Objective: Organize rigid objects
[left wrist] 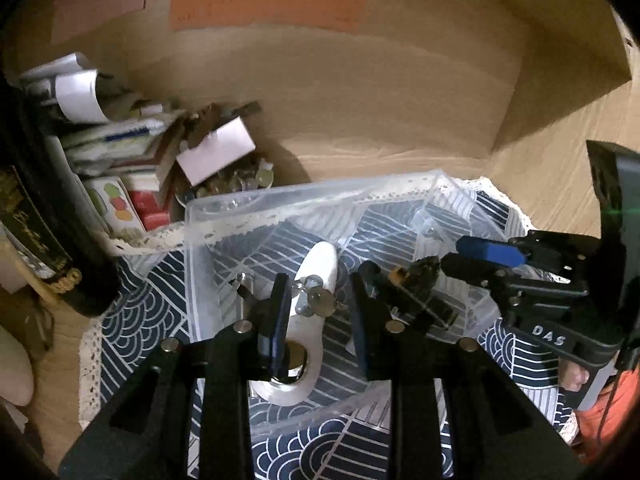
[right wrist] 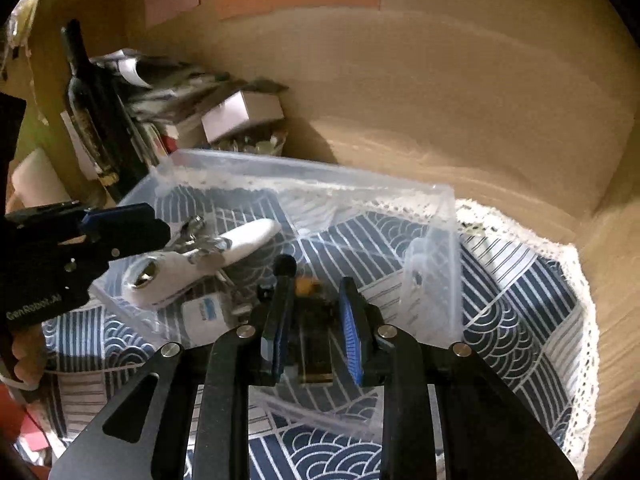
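Note:
A clear plastic bin stands on a blue-and-white patterned cloth. Inside lie a white can opener with metal parts, a dark object with a yellow spot and a small white-and-blue item. My left gripper is open, its fingers either side of the can opener. My right gripper is open over the bin, its fingers either side of the dark object, which lies low between them.
A dark bottle stands at the left. Behind the bin lies a clutter pile with a white box, papers and packets. A wooden wall and a step at the right close the space.

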